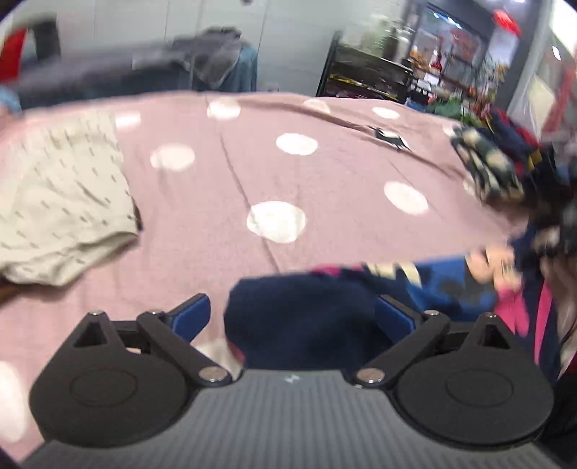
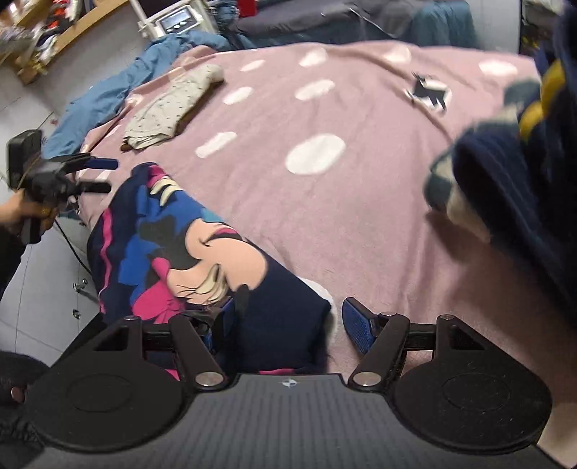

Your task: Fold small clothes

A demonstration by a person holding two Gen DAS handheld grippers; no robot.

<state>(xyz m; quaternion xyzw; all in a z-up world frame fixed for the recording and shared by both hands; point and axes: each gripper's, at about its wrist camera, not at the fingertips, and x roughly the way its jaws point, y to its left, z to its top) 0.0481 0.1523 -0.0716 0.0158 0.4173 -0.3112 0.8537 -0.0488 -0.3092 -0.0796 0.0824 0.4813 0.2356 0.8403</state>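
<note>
A navy garment with a pink, blue and peach cartoon print [image 2: 173,245] lies flat at the near edge of the pink blanket with white dots [image 2: 324,223]. My right gripper [image 2: 288,324] is open around its near right corner, and the right pad stands clear of the cloth. My left gripper [image 1: 294,314] is open too, with the garment's navy end [image 1: 299,317] between its fingers and a gap at the left pad. The left gripper [image 2: 97,175] also shows at the bed's left edge, held by a hand. A folded beige speckled garment [image 1: 61,202] lies further left.
A heap of dark navy clothes [image 2: 523,180] rises at the right of the bed. A small navy-and-white patch [image 2: 429,90] lies on the far blanket. Blue cloth [image 2: 108,97] hangs off the far left edge. A white device [image 2: 180,21] and shelves [image 1: 396,72] stand beyond.
</note>
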